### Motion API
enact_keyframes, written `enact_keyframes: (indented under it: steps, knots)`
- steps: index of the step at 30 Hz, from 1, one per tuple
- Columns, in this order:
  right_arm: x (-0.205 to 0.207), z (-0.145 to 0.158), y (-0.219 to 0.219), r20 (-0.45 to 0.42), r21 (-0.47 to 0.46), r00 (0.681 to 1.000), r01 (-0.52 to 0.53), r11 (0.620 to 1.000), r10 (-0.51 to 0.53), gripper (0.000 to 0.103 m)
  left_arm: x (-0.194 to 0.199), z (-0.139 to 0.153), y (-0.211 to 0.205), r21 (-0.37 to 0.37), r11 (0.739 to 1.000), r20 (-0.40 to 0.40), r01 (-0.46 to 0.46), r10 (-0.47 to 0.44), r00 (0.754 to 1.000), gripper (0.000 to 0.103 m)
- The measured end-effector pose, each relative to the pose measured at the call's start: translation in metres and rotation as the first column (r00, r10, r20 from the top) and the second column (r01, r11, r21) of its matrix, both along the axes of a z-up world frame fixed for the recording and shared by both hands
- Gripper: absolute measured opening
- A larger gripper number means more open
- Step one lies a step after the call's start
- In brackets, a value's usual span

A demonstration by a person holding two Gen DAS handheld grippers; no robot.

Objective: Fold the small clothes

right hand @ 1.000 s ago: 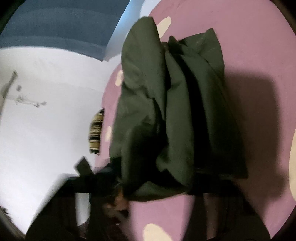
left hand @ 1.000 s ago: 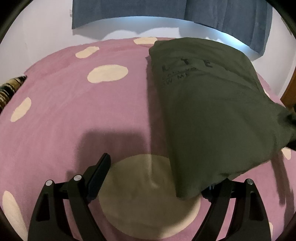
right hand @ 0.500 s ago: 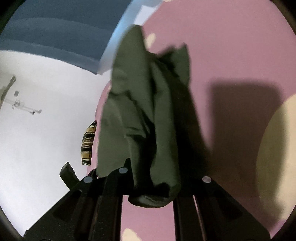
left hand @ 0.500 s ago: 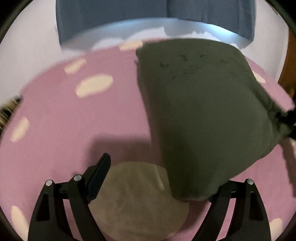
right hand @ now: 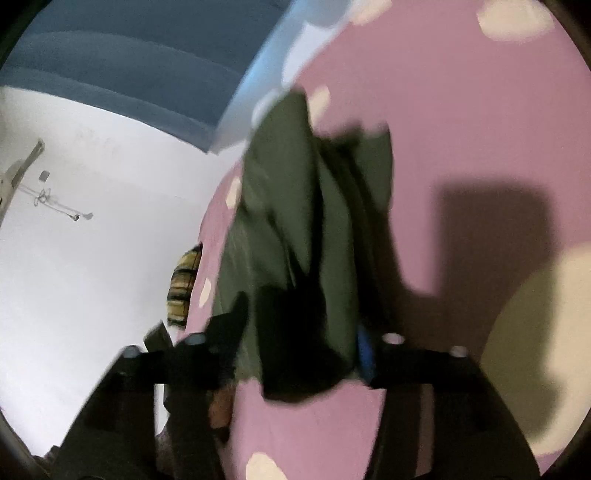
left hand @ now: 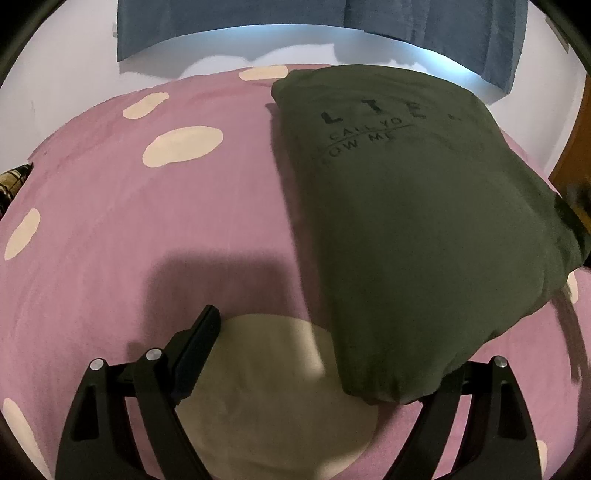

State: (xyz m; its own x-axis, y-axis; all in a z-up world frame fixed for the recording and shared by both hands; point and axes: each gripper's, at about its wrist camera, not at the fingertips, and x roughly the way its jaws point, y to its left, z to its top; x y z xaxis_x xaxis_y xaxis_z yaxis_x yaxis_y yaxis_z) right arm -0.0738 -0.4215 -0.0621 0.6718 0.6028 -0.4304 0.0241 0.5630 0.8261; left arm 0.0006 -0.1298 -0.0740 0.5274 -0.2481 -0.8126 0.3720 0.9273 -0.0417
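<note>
A dark olive green T-shirt (left hand: 413, 221) with black lettering lies folded on the pink bedspread (left hand: 147, 229) with cream spots. My left gripper (left hand: 325, 354) is open; its left finger (left hand: 199, 343) stands free and the shirt's near corner drapes over the right finger. In the right wrist view, blurred by motion, the shirt (right hand: 295, 240) hangs bunched between the fingers of my right gripper (right hand: 303, 350), whose jaws stand apart around the cloth. Whether they press it I cannot tell.
A blue curtain (left hand: 258, 22) hangs on the white wall beyond the bed. A striped yellow and black cloth (right hand: 181, 288) lies at the bed's left edge. A brown wooden edge (left hand: 572, 147) stands at the right.
The shirt swung up and back a little and has settled down again. The right gripper's jaws have spread wider around the cloth and its view has tilted.
</note>
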Motion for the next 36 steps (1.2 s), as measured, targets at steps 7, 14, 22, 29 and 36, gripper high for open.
enact_keyframes:
  steps: [7, 14, 22, 29, 36]
  knots:
    - [0.073, 0.018, -0.025, -0.004, -0.035, 0.997, 0.074, 0.997, -0.074, 0.060, 0.000, 0.000, 0.000, -0.003, 1.000, -0.002, -0.001, 0.001, 1.000, 0.086]
    - [0.130, 0.018, -0.013, -0.044, -0.048, 0.998, 0.045, 0.998, -0.047, 0.004, 0.003, 0.000, 0.002, -0.010, 1.000, -0.007, -0.002, 0.002, 1.000, 0.086]
    - [0.139, -0.028, -0.015, -0.176, -0.085, 0.981, 0.074, 0.994, -0.088, 0.001, 0.004, -0.002, 0.002, -0.012, 1.000, -0.016, 0.000, 0.000, 1.000, 0.088]
    - [0.132, -0.051, -0.033, -0.185, 0.044, 0.975, 0.133, 0.990, -0.123, 0.005, 0.006, -0.003, 0.003, -0.013, 1.000, -0.017, 0.002, -0.002, 1.000, 0.088]
    - [0.088, -0.021, -0.036, -0.142, 0.008, 0.972, 0.189, 0.982, -0.186, 0.052, 0.006, -0.003, 0.003, -0.016, 1.000, -0.018, 0.002, -0.002, 1.000, 0.088]
